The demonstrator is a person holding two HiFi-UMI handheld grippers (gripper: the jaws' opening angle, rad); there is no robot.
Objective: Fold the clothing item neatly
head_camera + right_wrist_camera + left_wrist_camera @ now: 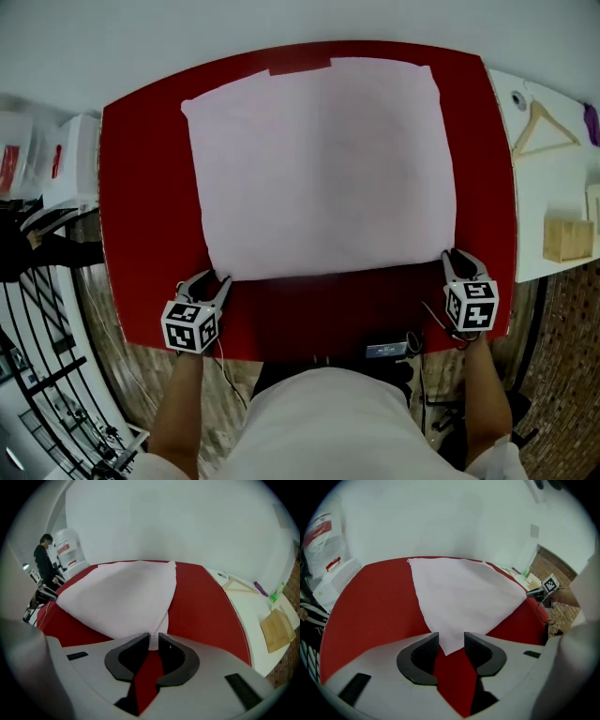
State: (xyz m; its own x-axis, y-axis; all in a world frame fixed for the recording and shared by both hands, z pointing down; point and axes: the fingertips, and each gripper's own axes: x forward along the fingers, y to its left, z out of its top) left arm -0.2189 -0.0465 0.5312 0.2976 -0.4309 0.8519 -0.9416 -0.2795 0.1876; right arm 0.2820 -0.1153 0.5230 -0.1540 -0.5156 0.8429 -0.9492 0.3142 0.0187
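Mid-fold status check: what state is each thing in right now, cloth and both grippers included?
Clothing item: spread flat on the red table, a smooth rectangle.
Left gripper: open, the item's near left corner lying loose between the jaws.
Right gripper: narrowly open, near right corner loose between the jaws.
Hanger: lying flat on the white side table, bare.

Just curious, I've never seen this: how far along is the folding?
Done: the cloth lies flat, a smooth rectangle on the table. In hand: the left gripper and right gripper sit at its near corners, jaws apart, not pinching. Left: probably more folds; it covers most of the table.
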